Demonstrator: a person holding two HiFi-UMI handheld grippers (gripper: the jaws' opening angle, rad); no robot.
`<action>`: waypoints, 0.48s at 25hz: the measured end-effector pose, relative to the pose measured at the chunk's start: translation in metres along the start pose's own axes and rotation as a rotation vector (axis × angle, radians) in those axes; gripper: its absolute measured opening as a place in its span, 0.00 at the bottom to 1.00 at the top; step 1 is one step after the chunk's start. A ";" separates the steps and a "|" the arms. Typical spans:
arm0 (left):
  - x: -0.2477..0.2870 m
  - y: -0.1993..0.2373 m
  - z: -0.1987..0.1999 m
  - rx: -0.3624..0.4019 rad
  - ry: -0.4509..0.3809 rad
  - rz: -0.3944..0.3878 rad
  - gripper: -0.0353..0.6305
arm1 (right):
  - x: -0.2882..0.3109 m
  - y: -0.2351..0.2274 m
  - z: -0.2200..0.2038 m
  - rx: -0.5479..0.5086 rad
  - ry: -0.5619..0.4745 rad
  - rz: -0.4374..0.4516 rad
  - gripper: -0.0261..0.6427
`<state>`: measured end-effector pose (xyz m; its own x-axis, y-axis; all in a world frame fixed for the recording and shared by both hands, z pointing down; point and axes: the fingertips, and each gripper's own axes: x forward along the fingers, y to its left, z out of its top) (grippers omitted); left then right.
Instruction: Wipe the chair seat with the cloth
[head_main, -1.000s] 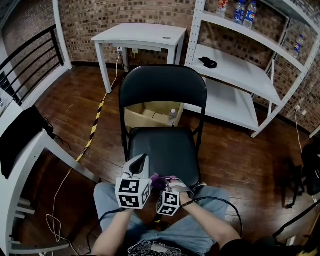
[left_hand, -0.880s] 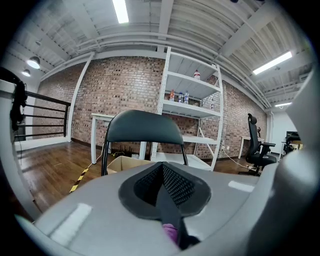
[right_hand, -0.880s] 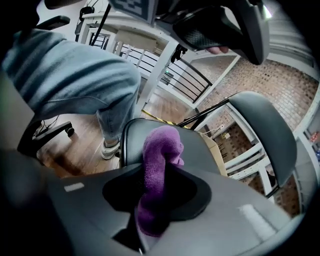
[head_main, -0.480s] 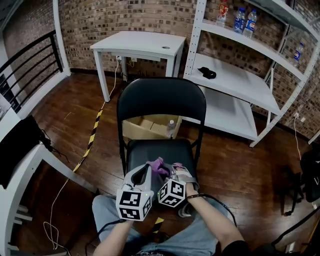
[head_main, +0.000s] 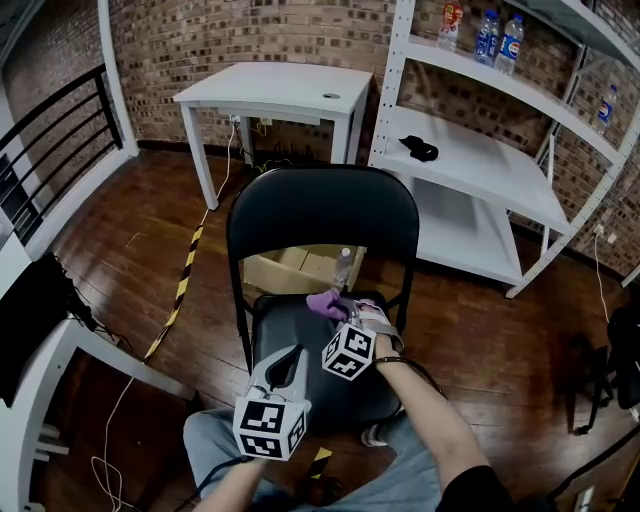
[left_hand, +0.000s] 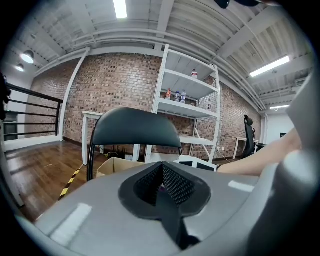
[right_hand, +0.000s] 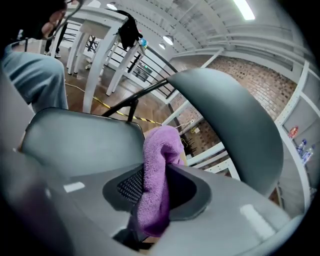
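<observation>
Pinching the purple cloth (right_hand: 156, 180) in the right gripper (head_main: 338, 304), jaws clenched on its middle, one fold poking up past the tips, the rest hanging down between the pads. Holding that cloth over the rear of the black chair seat (head_main: 290, 325), close under the backrest (head_main: 320, 212); cannot tell whether touching the seat or just above it. Left gripper (head_main: 289, 362) nearer the person, over the front part of the seat, jaws pressed together with nothing between them, apart from the cloth. Behind the chair, on the wooden floor (head_main: 130, 230), an open cardboard box (head_main: 290, 266) with a small clear bottle (head_main: 343, 264) upright at its right side. Farther back, a white bench (head_main: 275, 85) against the brick wall, and a white shelf rack (head_main: 470, 150) to its right.
</observation>
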<state>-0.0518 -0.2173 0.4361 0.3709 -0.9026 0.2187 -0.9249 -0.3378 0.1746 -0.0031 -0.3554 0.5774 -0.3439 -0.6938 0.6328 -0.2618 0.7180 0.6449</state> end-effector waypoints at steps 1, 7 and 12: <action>0.002 0.003 0.000 -0.005 0.005 0.000 0.06 | 0.008 -0.004 -0.004 0.004 0.011 0.000 0.20; 0.016 0.015 -0.008 -0.010 0.031 0.017 0.06 | 0.056 -0.011 -0.039 0.018 0.111 0.030 0.20; 0.026 0.021 -0.020 -0.018 0.066 0.022 0.06 | 0.084 -0.015 -0.060 -0.020 0.174 0.043 0.20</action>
<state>-0.0599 -0.2423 0.4647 0.3557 -0.8900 0.2852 -0.9315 -0.3127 0.1858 0.0262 -0.4278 0.6463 -0.1926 -0.6626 0.7238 -0.2314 0.7475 0.6227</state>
